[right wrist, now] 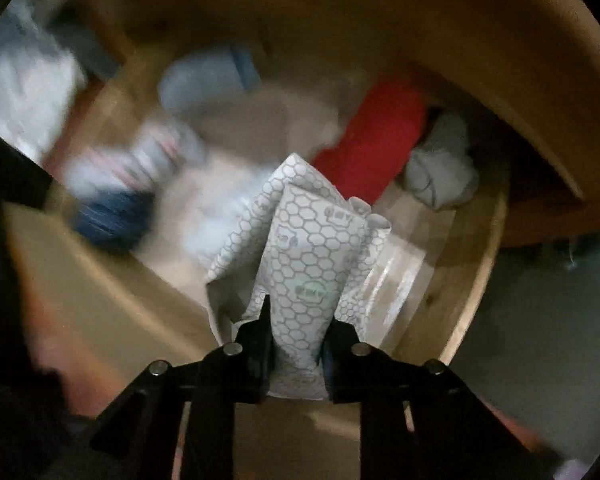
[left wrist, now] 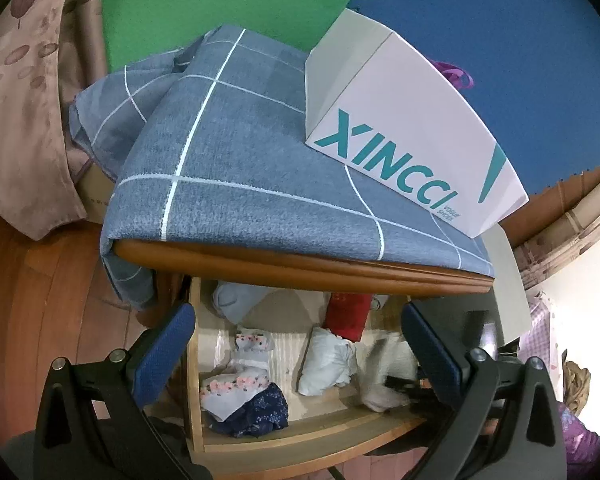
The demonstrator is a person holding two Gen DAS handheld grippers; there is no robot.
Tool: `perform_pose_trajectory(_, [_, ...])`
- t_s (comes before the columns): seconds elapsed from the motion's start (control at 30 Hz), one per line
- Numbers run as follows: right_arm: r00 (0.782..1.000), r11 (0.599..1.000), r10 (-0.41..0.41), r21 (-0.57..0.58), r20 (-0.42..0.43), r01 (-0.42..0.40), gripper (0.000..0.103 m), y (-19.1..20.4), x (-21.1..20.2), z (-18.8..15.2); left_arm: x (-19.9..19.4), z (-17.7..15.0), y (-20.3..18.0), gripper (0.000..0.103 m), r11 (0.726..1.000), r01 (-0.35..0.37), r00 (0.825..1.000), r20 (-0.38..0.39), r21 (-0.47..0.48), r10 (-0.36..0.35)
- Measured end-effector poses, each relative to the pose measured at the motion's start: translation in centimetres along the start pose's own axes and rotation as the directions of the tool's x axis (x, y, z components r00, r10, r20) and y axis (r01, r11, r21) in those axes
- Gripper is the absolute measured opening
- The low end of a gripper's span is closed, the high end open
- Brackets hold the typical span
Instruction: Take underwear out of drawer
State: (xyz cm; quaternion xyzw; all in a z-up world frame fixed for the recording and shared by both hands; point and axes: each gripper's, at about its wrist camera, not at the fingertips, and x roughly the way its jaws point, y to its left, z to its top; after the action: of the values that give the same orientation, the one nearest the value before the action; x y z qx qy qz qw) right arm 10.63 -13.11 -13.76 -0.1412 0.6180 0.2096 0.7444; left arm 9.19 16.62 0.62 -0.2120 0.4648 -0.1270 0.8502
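Observation:
The wooden drawer (left wrist: 300, 436) stands pulled out under the cabinet top, with several bundles of clothing inside. In the right wrist view my right gripper (right wrist: 298, 320) points down into the drawer (right wrist: 472, 280) and is shut on white underwear with a grey honeycomb print (right wrist: 308, 248). In the left wrist view it is a dark blur (left wrist: 404, 386) at the drawer's right, over a pale garment (left wrist: 380, 394). My left gripper (left wrist: 298, 312) hangs above the drawer's front, open, with nothing between its blue pads (left wrist: 168, 344).
Inside the drawer lie a white bundle (left wrist: 328, 360), a floral white piece (left wrist: 236, 384), a navy piece (left wrist: 256, 408), a red item (left wrist: 348, 316) and a grey-blue roll (left wrist: 236, 300). A white shoe box (left wrist: 412, 120) sits on a blue checked cloth (left wrist: 240, 152) over the cabinet.

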Motion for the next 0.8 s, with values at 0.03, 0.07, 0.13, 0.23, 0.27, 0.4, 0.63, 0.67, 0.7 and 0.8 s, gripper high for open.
perform_pose_trajectory(0.03, [0.999,0.999,0.029,0.034,0.035,-0.031,0.019,-0.6,-1.4,-0.5,0.0,0.0,0.0,0.102,1.000,0.001,1.000,-0.001,0.001,-0.001])
perform_pose_trajectory(0.07, [0.996,0.996,0.057,0.062,0.064,-0.061,0.019,-1.0,-2.5,-0.7,0.0,0.0,0.0,0.102,1.000,0.001,1.000,-0.001,0.001,-0.001])
perform_pose_trajectory(0.13, [0.981,0.981,0.136,0.118,0.137,-0.153,0.019,-2.0,-4.9,-1.7,0.1,0.0,0.0,0.102,1.000,0.001,1.000,-0.002,0.002,-0.001])
perform_pose_trajectory(0.23, [0.957,0.964,0.185,0.150,0.225,-0.221,0.019,-2.4,-8.5,-2.3,0.0,0.0,-0.1,0.102,1.000,-0.001,1.000,-0.001,0.007,0.001])
perform_pose_trajectory(0.27, [0.943,0.956,0.207,0.150,0.261,-0.251,0.019,-2.5,-9.9,-2.6,0.0,0.0,-0.2,0.102,1.000,-0.002,1.000,0.000,0.009,0.002])
perform_pose_trajectory(0.4, [0.883,0.939,0.251,0.120,0.397,-0.321,0.019,-2.6,-16.1,-2.5,-0.1,-0.1,-0.4,0.102,1.000,-0.005,1.000,0.004,0.020,0.005])
perform_pose_trajectory(0.63, [0.779,0.946,0.240,0.042,0.579,-0.322,0.019,-4.3,-27.8,1.7,-0.2,-0.2,-0.7,0.102,0.999,-0.003,1.000,0.004,0.039,0.003])
perform_pose_trajectory(0.67, [0.773,0.955,0.218,0.035,0.596,-0.296,0.019,-4.8,-29.1,3.1,-0.2,-0.2,-0.7,0.102,0.999,-0.004,1.000,0.004,0.040,0.003])
perform_pose_trajectory(0.7, [0.773,0.961,0.201,0.034,0.602,-0.276,0.019,-5.4,-29.8,4.2,-0.2,-0.2,-0.7,0.101,0.999,-0.004,1.000,0.005,0.040,0.004])
perform_pose_trajectory(0.8, [0.787,0.968,0.165,0.055,0.595,-0.244,0.019,-6.7,-30.9,8.4,-0.2,-0.2,-0.6,0.101,0.999,0.002,1.000,0.007,0.036,-0.002])
